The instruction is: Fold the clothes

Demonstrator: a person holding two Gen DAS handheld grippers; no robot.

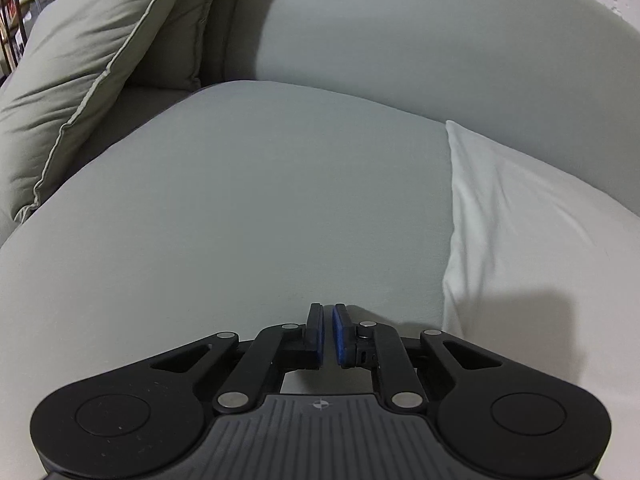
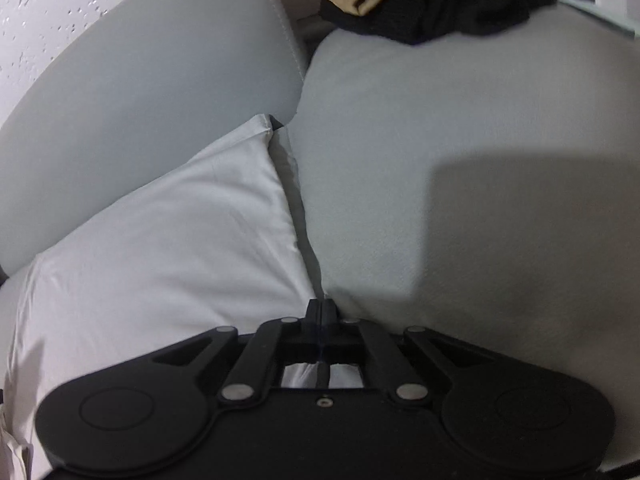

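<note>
A white garment (image 2: 160, 248) lies flat on the grey sofa seat (image 2: 440, 120), and its left edge shows in the left wrist view, white garment (image 1: 532, 232). My right gripper (image 2: 321, 312) sits at the garment's near right edge with its fingers pressed together. White cloth bunches under them, so it looks shut on that edge. My left gripper (image 1: 328, 324) hovers low over the bare grey seat (image 1: 240, 200), left of the garment. Its blue pads (image 1: 341, 336) stand a slim gap apart with nothing between them.
A grey-green pillow (image 1: 100, 80) leans at the far left against the sofa back (image 1: 400, 40). A heap of black, tan and red clothes (image 2: 440, 0) lies at the far right of the seat. A speckled white wall (image 2: 40, 20) rises behind the sofa.
</note>
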